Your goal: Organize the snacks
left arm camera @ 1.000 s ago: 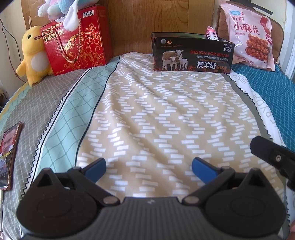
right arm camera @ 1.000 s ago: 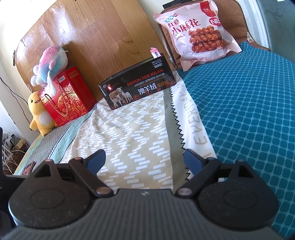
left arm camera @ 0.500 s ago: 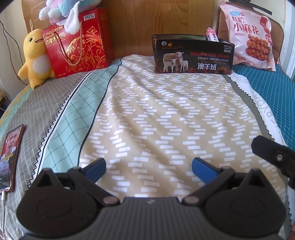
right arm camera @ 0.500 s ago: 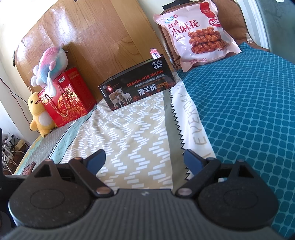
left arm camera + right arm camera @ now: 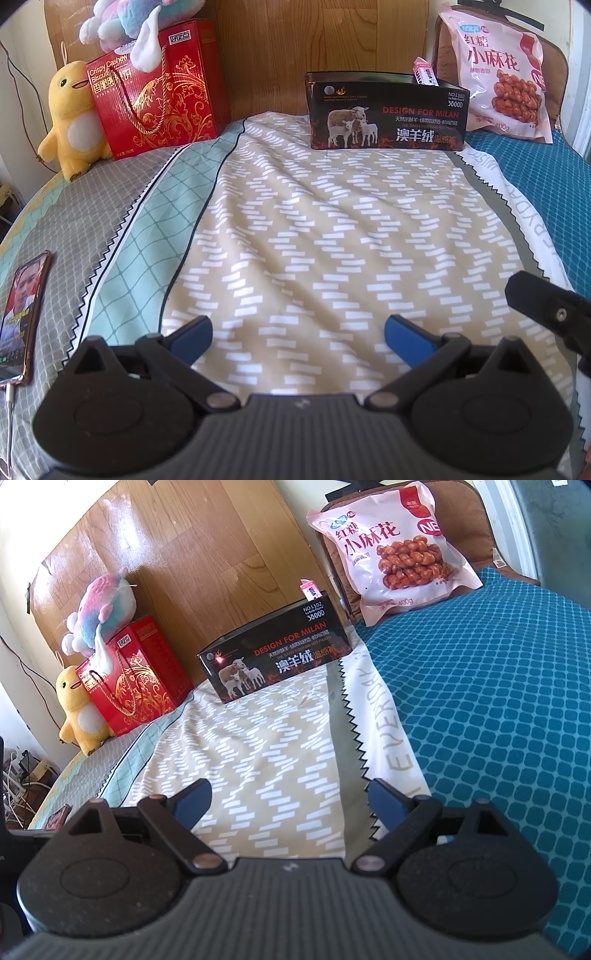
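A black open box with sheep on it (image 5: 386, 112) stands at the head of the bed; it also shows in the right wrist view (image 5: 275, 661). A small pink pack (image 5: 424, 72) sticks up from its right end (image 5: 309, 590). A large pink snack bag (image 5: 498, 70) leans on a brown cushion to the right (image 5: 395, 542). A red cashew biscuit box (image 5: 155, 96) stands to the left (image 5: 135, 674). My left gripper (image 5: 298, 330) is open and empty over the bedspread. My right gripper (image 5: 290, 797) is open and empty, far from the box.
A yellow duck plush (image 5: 72, 118) sits left of the red box, a pastel plush (image 5: 103, 609) on top of it. A phone (image 5: 20, 317) lies at the left bed edge. A wooden headboard (image 5: 266, 44) backs the bed. Part of the right gripper (image 5: 550, 310) shows at right.
The left wrist view has tilted down slightly, so the boxes sit lower in frame. The right gripper has barely moved. Both stay open.
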`<act>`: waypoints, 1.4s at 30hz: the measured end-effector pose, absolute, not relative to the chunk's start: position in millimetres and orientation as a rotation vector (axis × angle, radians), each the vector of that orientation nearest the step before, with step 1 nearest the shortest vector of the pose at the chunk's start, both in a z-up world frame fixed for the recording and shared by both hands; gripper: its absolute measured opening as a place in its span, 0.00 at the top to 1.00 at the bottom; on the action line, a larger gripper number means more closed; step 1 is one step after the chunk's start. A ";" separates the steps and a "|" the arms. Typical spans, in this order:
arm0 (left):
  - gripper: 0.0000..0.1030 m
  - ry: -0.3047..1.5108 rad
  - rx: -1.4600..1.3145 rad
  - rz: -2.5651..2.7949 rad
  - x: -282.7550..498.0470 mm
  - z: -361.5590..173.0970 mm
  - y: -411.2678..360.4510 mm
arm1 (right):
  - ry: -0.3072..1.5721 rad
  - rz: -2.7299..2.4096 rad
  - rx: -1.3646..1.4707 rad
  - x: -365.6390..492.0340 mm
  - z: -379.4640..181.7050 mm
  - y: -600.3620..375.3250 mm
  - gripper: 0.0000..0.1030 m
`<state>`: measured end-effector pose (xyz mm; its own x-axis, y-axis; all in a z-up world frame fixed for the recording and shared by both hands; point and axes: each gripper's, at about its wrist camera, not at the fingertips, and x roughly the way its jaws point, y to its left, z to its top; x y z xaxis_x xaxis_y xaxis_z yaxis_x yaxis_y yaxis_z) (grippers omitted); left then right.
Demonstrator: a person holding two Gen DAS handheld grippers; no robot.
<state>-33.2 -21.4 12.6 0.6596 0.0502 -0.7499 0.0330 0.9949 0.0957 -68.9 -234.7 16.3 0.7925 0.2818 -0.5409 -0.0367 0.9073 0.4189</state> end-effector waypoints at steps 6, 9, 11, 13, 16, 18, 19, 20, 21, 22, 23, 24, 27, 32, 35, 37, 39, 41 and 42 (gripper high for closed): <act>0.00 0.845 0.106 0.014 -33.9 14.4 -21.4 | 0.631 0.171 0.405 -71.1 17.8 -233.7 0.09; 0.00 0.844 0.108 0.013 -34.3 14.6 -21.8 | 0.628 0.166 0.404 -72.6 19.0 -232.3 0.09; 0.00 0.842 0.110 0.011 -34.4 15.0 -22.4 | 0.629 0.166 0.404 -72.1 19.1 -232.4 0.09; 0.00 0.840 0.112 0.010 -34.8 15.2 -23.4 | 0.628 0.167 0.405 -72.5 19.1 -232.4 0.09; 0.00 0.837 0.113 0.010 -34.7 15.9 -24.1 | 0.628 0.166 0.405 -72.7 19.1 -232.2 0.09; 0.00 0.837 0.114 0.009 -34.8 16.0 -24.3 | 0.628 0.166 0.405 -72.4 19.1 -232.2 0.09; 0.00 0.837 0.114 0.009 -34.9 16.0 -24.4 | 0.628 0.166 0.405 -72.7 19.0 -232.2 0.09; 0.00 0.838 0.115 0.008 -34.8 16.2 -25.3 | 0.628 0.166 0.405 -72.9 18.9 -232.2 0.09; 0.00 0.838 0.116 0.007 -34.7 16.3 -25.9 | 0.628 0.166 0.406 -72.4 19.1 -232.3 0.09; 0.00 0.837 0.118 0.006 -34.9 16.3 -26.7 | 0.627 0.166 0.406 -72.3 19.1 -232.3 0.09; 0.00 0.837 0.119 0.004 -35.0 16.4 -27.2 | 0.627 0.166 0.405 -72.2 19.0 -232.3 0.09; 0.00 0.837 0.120 0.003 -35.1 16.4 -27.7 | 0.625 0.163 0.406 -73.2 19.2 -232.0 0.09; 0.00 0.837 0.121 -0.001 -35.4 16.4 -28.0 | 0.625 0.163 0.408 -72.7 19.2 -232.1 0.09; 0.00 0.837 0.121 -0.003 -35.5 16.1 -27.5 | 0.625 0.164 0.407 -72.7 19.0 -232.6 0.09; 0.00 0.835 0.126 -0.005 -36.5 15.9 -28.6 | 0.623 0.161 0.409 -73.1 18.9 -232.7 0.09; 0.00 0.834 0.130 -0.005 -36.9 15.8 -29.2 | 0.624 0.162 0.408 -72.7 18.9 -232.9 0.09; 0.00 0.834 0.133 -0.005 -36.9 15.4 -29.4 | 0.623 0.162 0.408 -72.8 18.8 -233.1 0.09; 0.00 0.834 0.135 -0.005 -36.9 15.3 -29.4 | 0.623 0.162 0.409 -72.8 18.7 -233.1 0.09; 0.00 0.834 0.136 -0.005 -37.1 15.3 -29.3 | 0.623 0.162 0.409 -72.7 18.7 -233.1 0.09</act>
